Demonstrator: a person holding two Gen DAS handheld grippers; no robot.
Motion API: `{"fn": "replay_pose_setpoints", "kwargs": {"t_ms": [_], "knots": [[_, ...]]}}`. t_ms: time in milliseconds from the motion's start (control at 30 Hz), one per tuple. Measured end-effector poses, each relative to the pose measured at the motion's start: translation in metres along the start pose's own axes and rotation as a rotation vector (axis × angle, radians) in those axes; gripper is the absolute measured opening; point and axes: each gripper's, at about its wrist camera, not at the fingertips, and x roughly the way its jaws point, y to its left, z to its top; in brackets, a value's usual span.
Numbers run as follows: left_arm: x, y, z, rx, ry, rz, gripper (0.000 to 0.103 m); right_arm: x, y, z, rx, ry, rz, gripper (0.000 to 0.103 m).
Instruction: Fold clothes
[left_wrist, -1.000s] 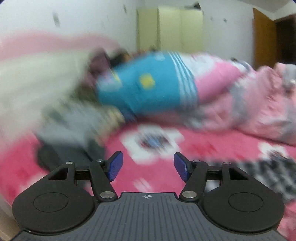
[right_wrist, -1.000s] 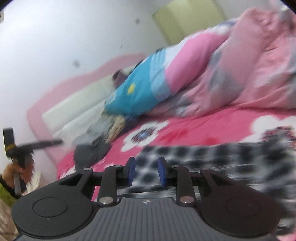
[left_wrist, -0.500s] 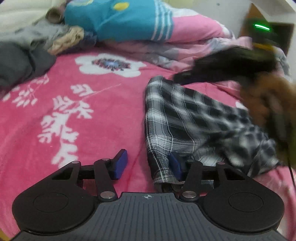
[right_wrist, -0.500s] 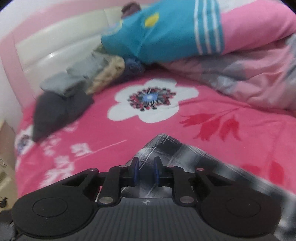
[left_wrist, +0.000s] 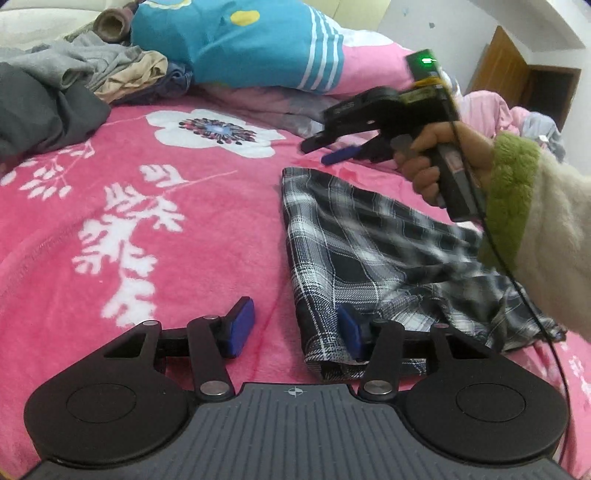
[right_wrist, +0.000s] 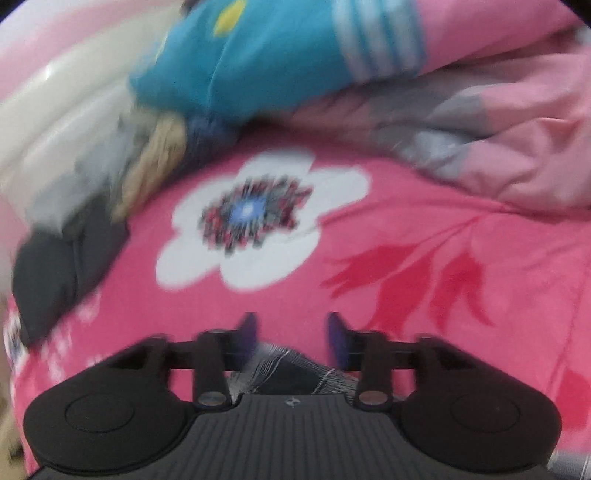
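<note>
Left wrist view shows the plaid garment (left_wrist: 373, 254) lying crumpled on the pink floral bedspread (left_wrist: 110, 221), right of the frame's middle. The left gripper (left_wrist: 295, 326) sits low over the bed with its blue fingers (left_wrist: 242, 325) spread: the near corner of the plaid cloth lies between them, bunched against the right-hand finger, while the other finger stands clear over bare bedspread. Above the far edge of the garment, a hand (left_wrist: 439, 158) in a green-cuffed fuzzy sleeve (left_wrist: 532, 221) carries the right gripper (left_wrist: 332, 151), off the cloth. Right wrist view, blurred, shows that gripper's fingers (right_wrist: 338, 341) opening, with only bedspread between them; a plaid edge shows just below them. At the head of the bed a heap of clothes (left_wrist: 74, 81) lies beside a blue and pink quilt (left_wrist: 258, 44).
</note>
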Motion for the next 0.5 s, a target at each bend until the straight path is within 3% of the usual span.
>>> {"fn": "replay_pose_setpoints", "kwargs": {"t_ms": [67,100,133,167,333,433,500], "knots": [[0.0,0.001,0.0,-0.007,-0.001,-0.006,0.05,0.02,0.01,0.001,-0.065,0.089,-0.019,0.048],[0.0,0.001,0.0,-0.005,0.0,-0.007,0.05,0.03,0.016,0.002,-0.097,0.133,-0.028,0.043],[0.0,0.001,0.0,-0.002,0.0,-0.006,0.05,0.025,0.02,0.001,-0.114,0.116,-0.028,0.036],[-0.001,0.0,0.0,0.001,0.001,-0.005,0.049,0.02,0.024,-0.001,-0.129,0.093,-0.028,0.004],[0.0,-0.001,0.0,0.013,0.006,0.002,0.049,0.005,0.031,-0.015,-0.159,-0.019,-0.038,0.005],[-0.001,-0.001,-0.001,0.012,0.006,0.003,0.048,0.025,0.016,-0.024,-0.057,-0.058,-0.035,0.005],[-0.001,0.0,-0.001,0.006,0.005,-0.002,0.048,0.029,0.0,-0.023,0.058,-0.098,0.012,0.005]]}}
